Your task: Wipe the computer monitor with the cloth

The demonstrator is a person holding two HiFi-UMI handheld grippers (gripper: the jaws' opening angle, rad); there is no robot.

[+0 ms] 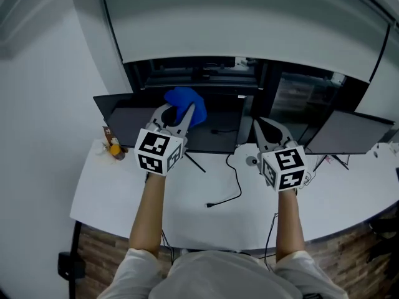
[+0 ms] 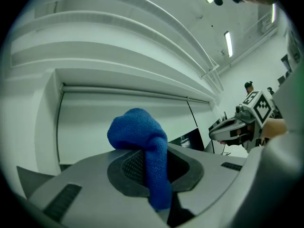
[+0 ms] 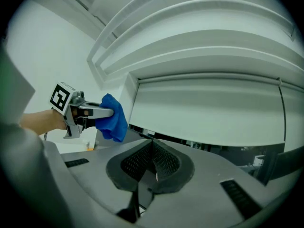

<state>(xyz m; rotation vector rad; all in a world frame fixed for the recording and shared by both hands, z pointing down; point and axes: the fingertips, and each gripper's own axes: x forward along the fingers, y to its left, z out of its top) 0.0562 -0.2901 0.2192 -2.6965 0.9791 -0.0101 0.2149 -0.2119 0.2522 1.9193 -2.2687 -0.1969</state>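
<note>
Head view shows the left gripper squeezing the blue cloth tight, up by the top edge of the dark computer monitor. I think it holds the cloth there so it can rub the screen. The right gripper is pressed shut on nothing and hangs beside, probably to keep out of the way.

White desk, wood-plank floor.

Office: monitors on white desk
</note>
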